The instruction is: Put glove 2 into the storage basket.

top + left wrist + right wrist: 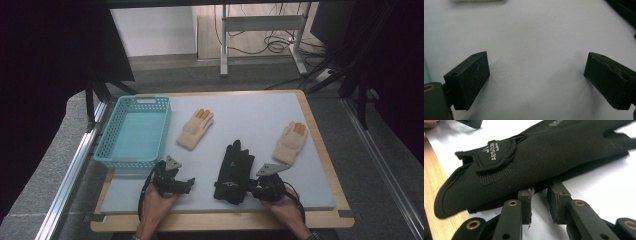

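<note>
A black glove point(234, 170) lies flat on the white mat, its fingers pointing away and its cuff toward me. My right gripper point(251, 186) comes in from the right at the cuff end. In the right gripper view the jaws stand a narrow gap apart, with bare mat showing between them, and my right gripper point(540, 192) has its tips at the near edge of the black glove point(536, 152). My left gripper point(187, 184) rests low over the mat to the glove's left. It stands wide open point(536, 77) with nothing between its pads.
A teal plastic basket point(107, 140) sits at the mat's left side. Two cream knit gloves with orange fingertips lie farther back, one point(196, 128) beside the basket and one point(291, 142) at the right. The wooden table edge point(434, 195) runs just beyond the black glove's cuff.
</note>
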Tool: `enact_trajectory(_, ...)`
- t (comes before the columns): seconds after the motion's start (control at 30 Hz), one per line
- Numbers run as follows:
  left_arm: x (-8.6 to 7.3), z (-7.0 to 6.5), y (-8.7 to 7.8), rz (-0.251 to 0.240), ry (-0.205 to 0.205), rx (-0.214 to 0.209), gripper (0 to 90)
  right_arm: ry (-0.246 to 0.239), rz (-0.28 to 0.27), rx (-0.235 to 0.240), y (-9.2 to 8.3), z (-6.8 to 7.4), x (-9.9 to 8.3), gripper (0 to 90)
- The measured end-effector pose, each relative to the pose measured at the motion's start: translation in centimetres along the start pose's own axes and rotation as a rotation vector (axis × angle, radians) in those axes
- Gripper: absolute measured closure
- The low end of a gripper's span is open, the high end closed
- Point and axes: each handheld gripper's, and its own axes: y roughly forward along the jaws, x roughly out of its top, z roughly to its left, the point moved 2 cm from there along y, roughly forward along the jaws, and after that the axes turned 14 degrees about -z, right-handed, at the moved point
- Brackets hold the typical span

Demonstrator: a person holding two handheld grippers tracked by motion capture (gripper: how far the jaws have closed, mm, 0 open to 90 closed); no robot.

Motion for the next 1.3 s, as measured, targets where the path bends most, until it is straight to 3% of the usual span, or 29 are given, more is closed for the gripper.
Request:
enact_trajectory(0.3,-0.7,1.0,-1.0,0.011,0.009,0.005,1.9,-0.046,-0.020,0.017,2.9,1.3,1.0,66.8)
enact_trajectory(0.77,-0.9,1.2,-1.0,0.007,0.002,-0.004,2.0,-0.082,-0.026,-0.004,5.5,1.5,2.3,64.4)
enact_trajectory(0.97,-0.9,1.2,-1.0,0.005,-0.003,-0.007,1.5,-0.088,-0.023,-0.011,4.6,1.2,2.2,57.8)
enact_trajectory(1.1,-0.9,1.2,-1.0,0.005,-0.003,-0.008,1.5,-0.089,-0.033,-0.052,2.4,-0.4,2.1,49.0)
enact_trajectory(1.3,-0.9,1.2,-1.0,0.005,-0.002,-0.008,1.5,-0.052,-0.049,-0.106,0.1,-2.9,1.5,36.8)
